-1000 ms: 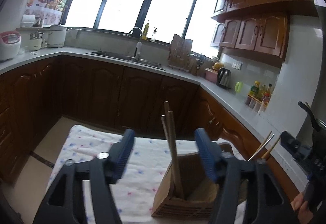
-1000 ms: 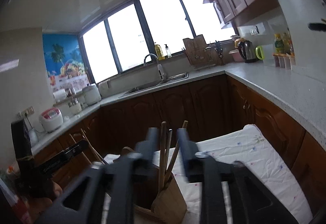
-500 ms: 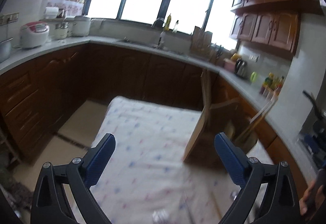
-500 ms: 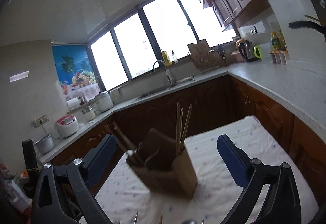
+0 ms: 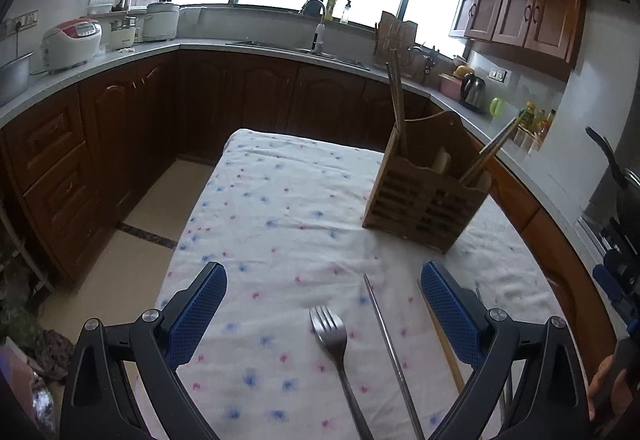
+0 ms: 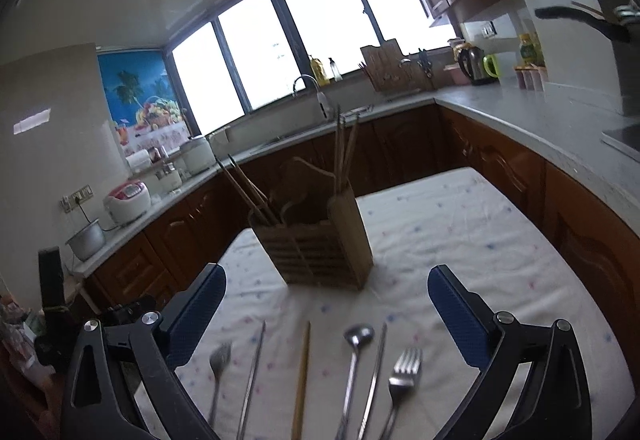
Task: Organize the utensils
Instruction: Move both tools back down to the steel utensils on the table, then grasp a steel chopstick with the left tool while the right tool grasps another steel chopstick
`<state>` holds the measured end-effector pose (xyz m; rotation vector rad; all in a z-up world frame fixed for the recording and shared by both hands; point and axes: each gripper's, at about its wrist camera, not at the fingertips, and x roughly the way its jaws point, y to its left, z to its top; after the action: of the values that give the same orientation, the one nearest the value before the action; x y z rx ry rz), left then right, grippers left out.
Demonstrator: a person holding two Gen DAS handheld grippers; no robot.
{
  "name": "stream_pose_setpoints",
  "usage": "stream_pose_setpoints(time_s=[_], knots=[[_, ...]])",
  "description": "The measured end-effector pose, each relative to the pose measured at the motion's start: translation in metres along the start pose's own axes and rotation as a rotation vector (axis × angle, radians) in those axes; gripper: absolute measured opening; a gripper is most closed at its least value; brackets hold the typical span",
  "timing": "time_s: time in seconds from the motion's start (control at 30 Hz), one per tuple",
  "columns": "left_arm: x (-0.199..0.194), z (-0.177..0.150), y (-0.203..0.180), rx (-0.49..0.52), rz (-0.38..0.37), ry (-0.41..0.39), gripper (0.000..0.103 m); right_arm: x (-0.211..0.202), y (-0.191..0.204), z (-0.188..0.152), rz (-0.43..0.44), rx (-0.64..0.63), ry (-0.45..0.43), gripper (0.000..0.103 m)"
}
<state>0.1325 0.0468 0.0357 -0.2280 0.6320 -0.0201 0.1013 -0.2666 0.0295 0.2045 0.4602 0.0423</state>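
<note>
Both wrist views angled down over the table (image 5: 280, 200), sharing the utensil holder (image 6: 320, 252).

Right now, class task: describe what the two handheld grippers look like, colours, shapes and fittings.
The left gripper and right gripper match: black angular plastic frames with triangular cut-outs, round silver bolts at the joints, and two long fingers faced with blue cross-hatched textured pads. No cables or sleeves show.

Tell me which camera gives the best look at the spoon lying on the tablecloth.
The right wrist view. There the spoon lies in plain sight on the tablecloth, bowl toward the wooden holder, between a wooden chopstick and a metal one. The left wrist view shows no spoon, only a fork and chopsticks.
</note>
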Motion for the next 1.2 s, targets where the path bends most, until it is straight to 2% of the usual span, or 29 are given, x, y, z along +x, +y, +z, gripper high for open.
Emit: stream_pose_setpoints(time_s=[0.23,0.5,0.8,0.9,0.97,1.03,1.13,1.2], knots=[[0.004,-0.007,-0.002,0.041,0.011,0.043,0.099,-0.004,-0.010,-0.009,-0.024,-0.006,0.024,0.102],[0.017,0.000,-0.009,0.049,0.007,0.079,0.099,0.007,-0.011,-0.014,-0.034,-0.022,0.055,0.102],[0.044,0.003,-0.018,0.062,0.015,0.140,0.097,0.035,-0.016,-0.021,-0.052,-0.032,0.152,0.101],[0.054,0.005,-0.023,0.077,0.015,0.162,0.097,0.048,-0.019,-0.024,-0.063,-0.038,0.200,0.091],[0.061,0.006,-0.027,0.091,0.011,0.172,0.094,0.058,-0.021,-0.026,-0.072,-0.043,0.235,0.077],[0.071,0.007,-0.033,0.113,0.004,0.194,0.086,0.069,-0.023,-0.028,-0.081,-0.048,0.279,0.065],[0.087,0.007,-0.041,0.140,-0.002,0.236,0.078,0.083,-0.023,-0.032,-0.093,-0.068,0.334,0.054],[0.097,0.008,-0.046,0.151,-0.002,0.260,0.076,0.091,-0.023,-0.033,-0.097,-0.080,0.360,0.049]])
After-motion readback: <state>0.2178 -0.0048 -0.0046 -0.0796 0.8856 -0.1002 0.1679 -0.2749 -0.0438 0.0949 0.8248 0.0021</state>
